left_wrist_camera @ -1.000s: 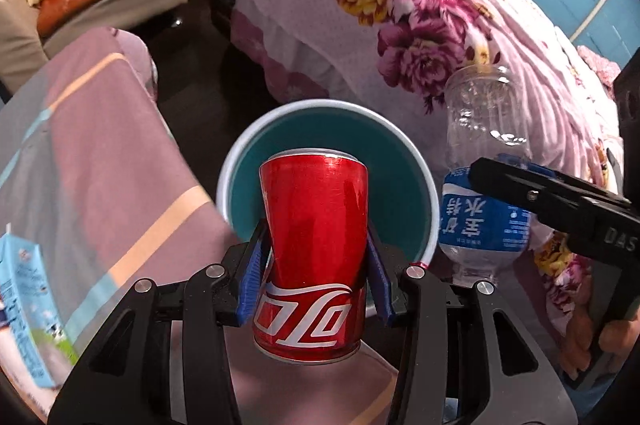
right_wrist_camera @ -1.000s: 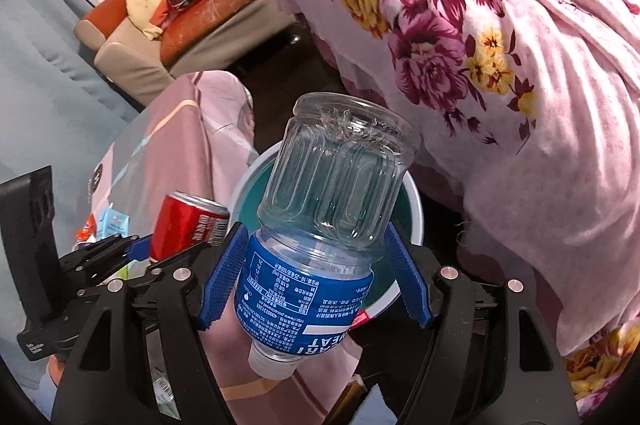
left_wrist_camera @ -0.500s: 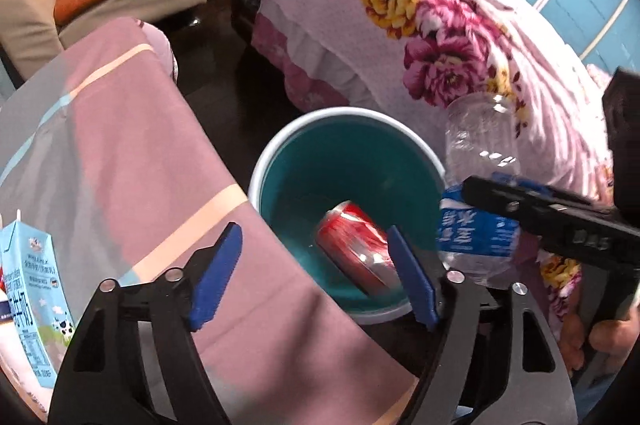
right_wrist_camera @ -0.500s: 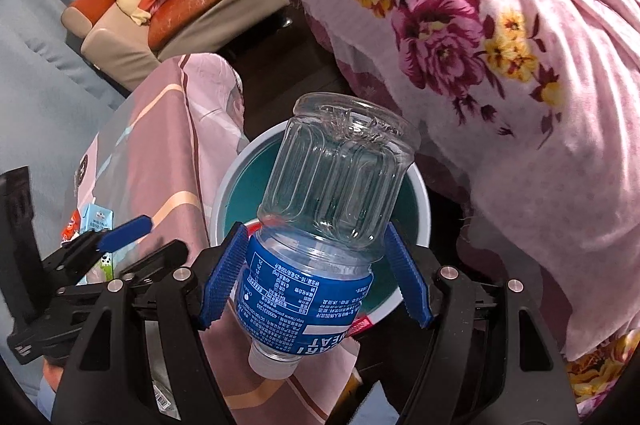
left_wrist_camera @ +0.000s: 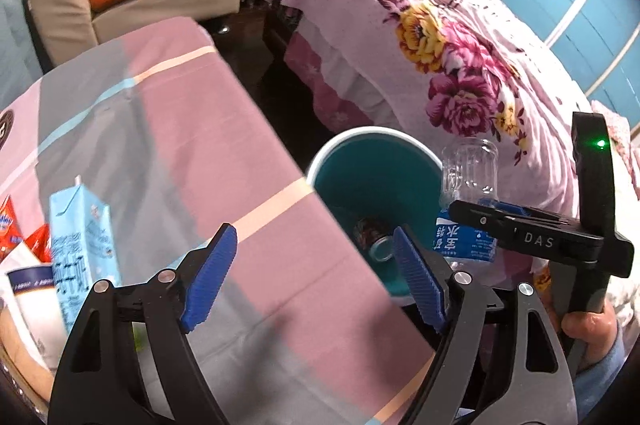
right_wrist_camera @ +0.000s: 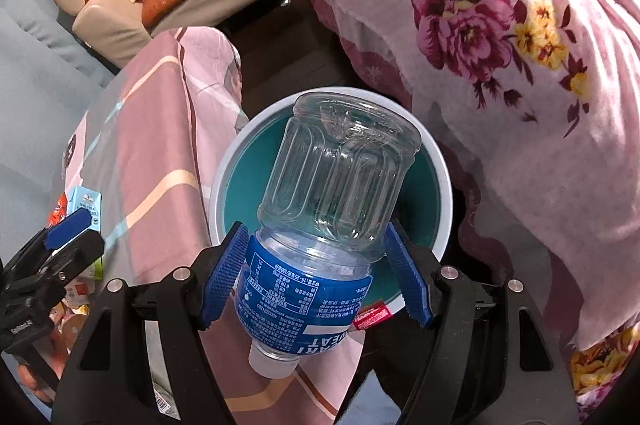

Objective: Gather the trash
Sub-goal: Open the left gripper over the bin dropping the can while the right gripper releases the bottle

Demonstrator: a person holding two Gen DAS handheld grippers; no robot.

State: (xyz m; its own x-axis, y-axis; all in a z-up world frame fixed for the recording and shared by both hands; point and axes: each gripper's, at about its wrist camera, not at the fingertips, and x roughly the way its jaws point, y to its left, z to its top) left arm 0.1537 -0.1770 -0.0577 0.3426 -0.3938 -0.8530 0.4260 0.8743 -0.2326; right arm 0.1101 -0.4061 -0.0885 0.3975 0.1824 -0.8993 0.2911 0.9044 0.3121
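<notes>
Dim indoor light, fisheye-warped edges

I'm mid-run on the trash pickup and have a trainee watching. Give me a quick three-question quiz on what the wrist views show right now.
1. True or false: the red can lies inside the teal bin.
2. What does the right gripper hold? A) milk carton B) clear plastic bottle C) nothing
3. Fill in: the left gripper has ____ between its blue pads, which are opening.

Key
1. True: it lies at the bottom of the bin.
2. B: the clear plastic bottle, cap toward the camera, is clamped over the bin.
3. Nothing: it hangs over the striped tablecloth, with the blue milk carton standing to its left.
</notes>
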